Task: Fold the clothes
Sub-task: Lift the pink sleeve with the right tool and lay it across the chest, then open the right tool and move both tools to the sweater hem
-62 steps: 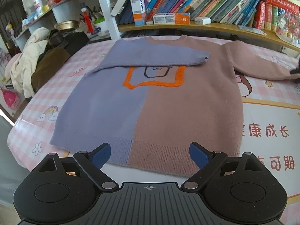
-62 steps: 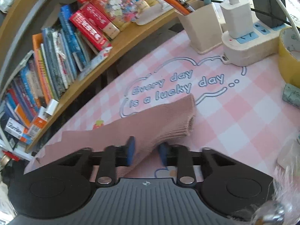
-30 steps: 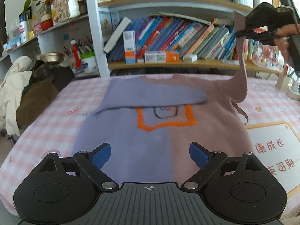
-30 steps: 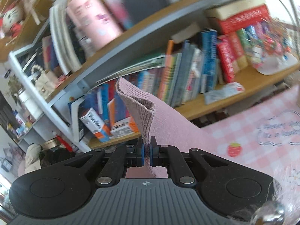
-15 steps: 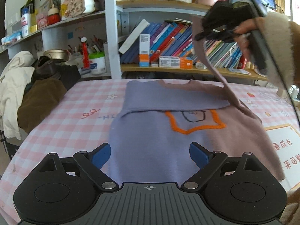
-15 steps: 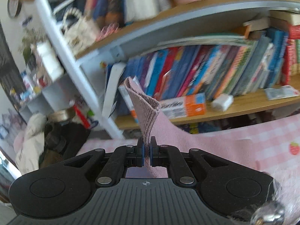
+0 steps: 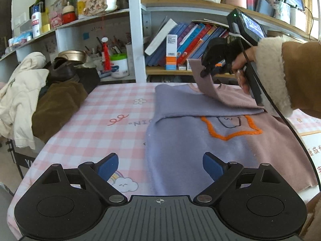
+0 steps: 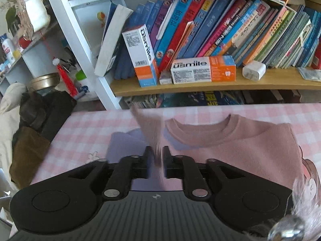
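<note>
A sweater, half lilac and half dusty pink with an orange outline on the chest (image 7: 220, 140), lies flat on the pink checked table. Its lilac sleeve (image 7: 200, 104) is folded across the chest. My right gripper (image 7: 208, 70) holds the pink sleeve's cuff (image 7: 202, 78) above the lilac sleeve, over the collar area. In the right wrist view the jaws have parted a little around the blurred cuff (image 8: 152, 132), which still stands between the fingertips (image 8: 156, 154); the pink collar (image 8: 202, 132) lies just beyond. My left gripper (image 7: 160, 165) is open and empty, hovering over the sweater's lower left part.
A bookshelf (image 8: 200, 40) with books and boxes stands behind the table. A heap of cream and brown clothes (image 7: 40, 100) lies at the table's left end. A white printed sheet (image 7: 313, 150) lies at the right, by the sweater's hem.
My right gripper has carried the pink sleeve leftward and down over the chest, onto the lilac sleeve. Its jaws, clamped before, now stand slightly apart. The left gripper stayed open.
</note>
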`<state>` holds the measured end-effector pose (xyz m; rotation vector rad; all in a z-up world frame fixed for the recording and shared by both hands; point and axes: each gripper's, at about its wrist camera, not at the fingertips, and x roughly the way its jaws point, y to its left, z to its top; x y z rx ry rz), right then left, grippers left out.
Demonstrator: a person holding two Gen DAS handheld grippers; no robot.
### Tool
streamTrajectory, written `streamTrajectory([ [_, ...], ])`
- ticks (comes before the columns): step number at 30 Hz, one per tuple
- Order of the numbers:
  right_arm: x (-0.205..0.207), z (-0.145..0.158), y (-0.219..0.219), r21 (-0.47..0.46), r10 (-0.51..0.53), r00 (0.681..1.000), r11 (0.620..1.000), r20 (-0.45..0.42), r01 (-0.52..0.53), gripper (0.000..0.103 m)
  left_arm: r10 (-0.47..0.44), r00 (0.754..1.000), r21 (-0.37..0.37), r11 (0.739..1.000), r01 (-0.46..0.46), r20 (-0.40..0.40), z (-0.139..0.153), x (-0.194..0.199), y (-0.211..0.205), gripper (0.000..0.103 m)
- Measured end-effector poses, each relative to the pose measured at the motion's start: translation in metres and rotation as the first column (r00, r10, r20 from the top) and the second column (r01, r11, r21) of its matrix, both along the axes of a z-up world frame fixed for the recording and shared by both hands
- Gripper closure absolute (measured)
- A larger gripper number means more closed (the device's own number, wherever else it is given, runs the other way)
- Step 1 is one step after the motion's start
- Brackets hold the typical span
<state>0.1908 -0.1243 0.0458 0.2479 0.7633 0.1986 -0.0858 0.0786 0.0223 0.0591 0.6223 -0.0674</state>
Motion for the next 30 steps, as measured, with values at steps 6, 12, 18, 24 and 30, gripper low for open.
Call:
streamTrajectory([
  [6, -0.027, 0.011, -0.006, 0.071, 0.074, 0.997, 0.995, 0.004, -0.074, 0.053, -0.008, 1.000, -0.010, 1.000, 0.008, 0.011, 0.002, 0.000, 0.000, 0.010],
  [12, -0.077, 0.020, -0.030, 0.080, 0.081, 0.997, 0.994, -0.005, -0.080, 0.050, 0.004, 1.000, -0.037, 0.999, -0.005, -0.001, 0.000, 0.005, 0.000, 0.010],
  [18, -0.140, 0.011, -0.057, 0.022, 0.045, 0.998, 0.999, -0.035, -0.044, 0.049, 0.062, 0.997, -0.053, 0.997, -0.064, -0.050, -0.006, 0.010, 0.003, 0.010],
  [24, -0.197, 0.004, -0.082, -0.076, -0.014, 0.999, 0.997, -0.052, 0.010, 0.048, 0.038, 0.997, -0.075, 0.996, -0.043, -0.066, -0.008, 0.015, -0.010, 0.010],
  [30, -0.235, 0.001, -0.105, -0.095, -0.061, 0.997, 0.994, -0.054, 0.056, 0.046, -0.014, 0.999, -0.084, 0.996, 0.010, -0.044, -0.002, 0.010, -0.036, 0.010],
])
